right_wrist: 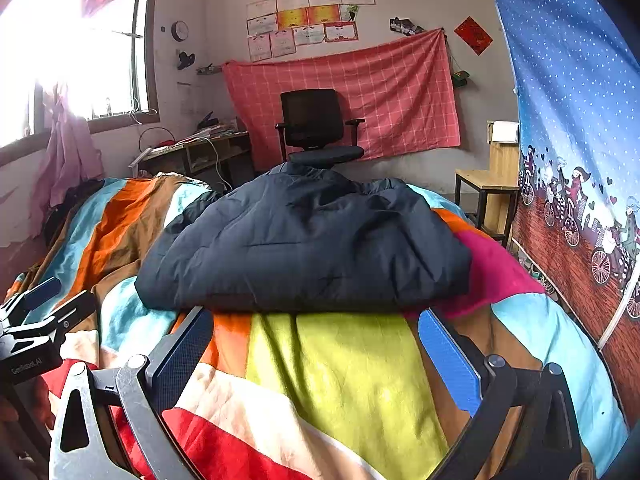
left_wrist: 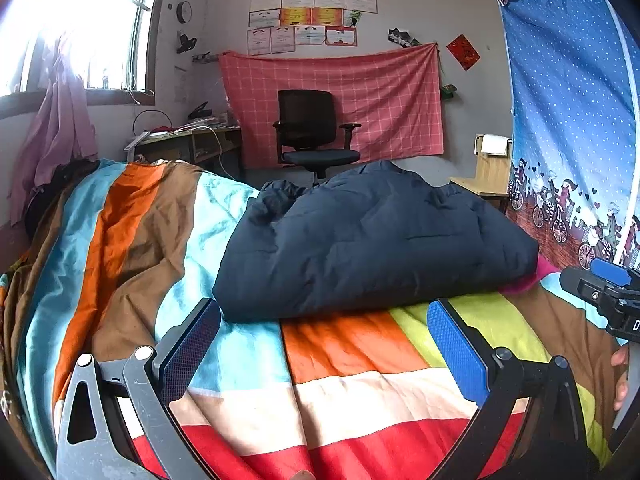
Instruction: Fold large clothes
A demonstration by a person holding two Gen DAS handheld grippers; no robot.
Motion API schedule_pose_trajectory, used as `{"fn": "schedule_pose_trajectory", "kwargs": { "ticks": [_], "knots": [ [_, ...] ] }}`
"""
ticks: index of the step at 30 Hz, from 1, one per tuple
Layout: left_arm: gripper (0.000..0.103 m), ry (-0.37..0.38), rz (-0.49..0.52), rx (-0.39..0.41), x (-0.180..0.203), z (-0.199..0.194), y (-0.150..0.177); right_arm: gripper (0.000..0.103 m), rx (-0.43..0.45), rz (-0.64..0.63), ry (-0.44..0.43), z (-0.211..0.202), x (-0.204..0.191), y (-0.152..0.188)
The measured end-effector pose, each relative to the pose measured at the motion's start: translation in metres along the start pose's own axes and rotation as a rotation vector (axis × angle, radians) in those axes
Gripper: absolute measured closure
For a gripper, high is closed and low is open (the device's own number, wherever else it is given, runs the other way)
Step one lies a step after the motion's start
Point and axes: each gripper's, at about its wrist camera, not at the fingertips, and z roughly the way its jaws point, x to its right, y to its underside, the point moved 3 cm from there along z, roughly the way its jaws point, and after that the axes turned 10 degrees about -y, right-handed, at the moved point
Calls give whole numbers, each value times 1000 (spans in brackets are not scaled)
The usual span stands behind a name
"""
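Bedroom, grey walls: bed covered by a multicoloured striped quilt [left_wrist: 248, 360] in orange, brown, turquoise, lime, cream and red. On the quilt, toward its far edge, lies a bulky navy-blue padded jacket [left_wrist: 372, 240], folded into a rounded heap, creased, its near hem flat on the stripes; a magenta patch [right_wrist: 496, 276] shows beside its right side, possibly part of the quilt.

Left gripper [left_wrist: 324, 344]: jaws spread wide, blue pads clear of the jacket's hem, nothing between them. Right gripper [right_wrist: 316, 356]: likewise splayed, empty, just short of the hem.

Background: black mesh office chair [left_wrist: 316, 132] before a pink checked cloth [left_wrist: 384, 96] on the wall; paper certificates [left_wrist: 304, 20] above; cluttered wooden desk [left_wrist: 192, 140] under the bright window [left_wrist: 80, 24]; blue dotted curtain with cyclists [left_wrist: 572, 128] at right; pale wooden chair [right_wrist: 492, 184].
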Motion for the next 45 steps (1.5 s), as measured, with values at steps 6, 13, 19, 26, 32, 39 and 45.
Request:
{"fn": "schedule_pose_trajectory", "kwargs": {
  "ticks": [6,13,19,26,32,39,45],
  "knots": [
    [1,0,1,2,1,0,0,0,-9,-2,3,-1,-1,3],
    [1,-1,-1,4,1,-1,0,0,-8,1,1,-1,-1,3],
    [1,-2,3,11,1,-3,-2,0,-7,2,2,-1,-2,3],
    [1,-1,5,16,1,-4,-3,0,-5,0,2,-1,-3,3],
    [1,-1,6,18,1,-4,-3,0,-6,3,2,-1,-2,3],
    [1,-1,7,19,2,-4,-3,0,-6,3,1,-1,-2,3],
    [1,-2,8,20,2,-4,-3,0,-4,3,1,-1,-2,3]
  ]
}}
